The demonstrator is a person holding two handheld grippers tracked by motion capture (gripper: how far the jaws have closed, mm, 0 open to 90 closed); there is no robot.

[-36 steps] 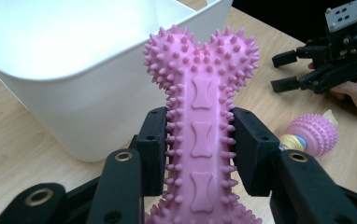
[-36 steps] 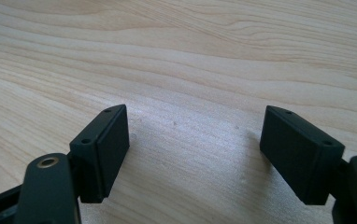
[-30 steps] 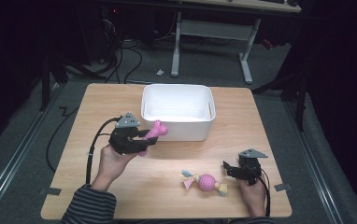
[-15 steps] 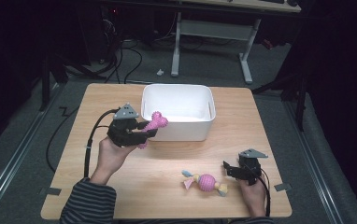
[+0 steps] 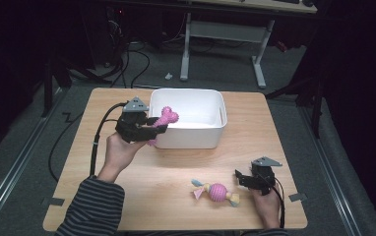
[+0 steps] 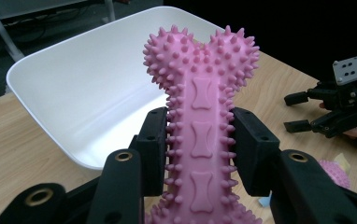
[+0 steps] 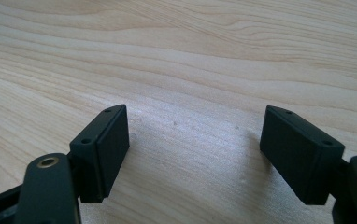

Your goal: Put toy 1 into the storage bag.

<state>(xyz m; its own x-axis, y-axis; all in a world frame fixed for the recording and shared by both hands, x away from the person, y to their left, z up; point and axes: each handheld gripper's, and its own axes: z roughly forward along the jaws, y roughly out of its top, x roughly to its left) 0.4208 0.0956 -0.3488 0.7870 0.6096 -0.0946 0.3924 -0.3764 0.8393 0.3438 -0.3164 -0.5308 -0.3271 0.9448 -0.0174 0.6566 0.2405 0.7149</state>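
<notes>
Pink bone toy (image 6: 200, 135) clamped, L gripper (image 5: 152, 129), over white bin (image 5: 196, 123) edge

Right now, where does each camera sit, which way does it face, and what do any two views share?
High view: above the person's side, looking forward and down on the table; both forearms, left gripper, right gripper.
Left gripper view: along its jaws clamped on the pink bone toy, toward the white bin.
Right gripper view: low over bare wood, jaws apart.
Shared: high and left gripper views both show toy, bin and right gripper.
</notes>
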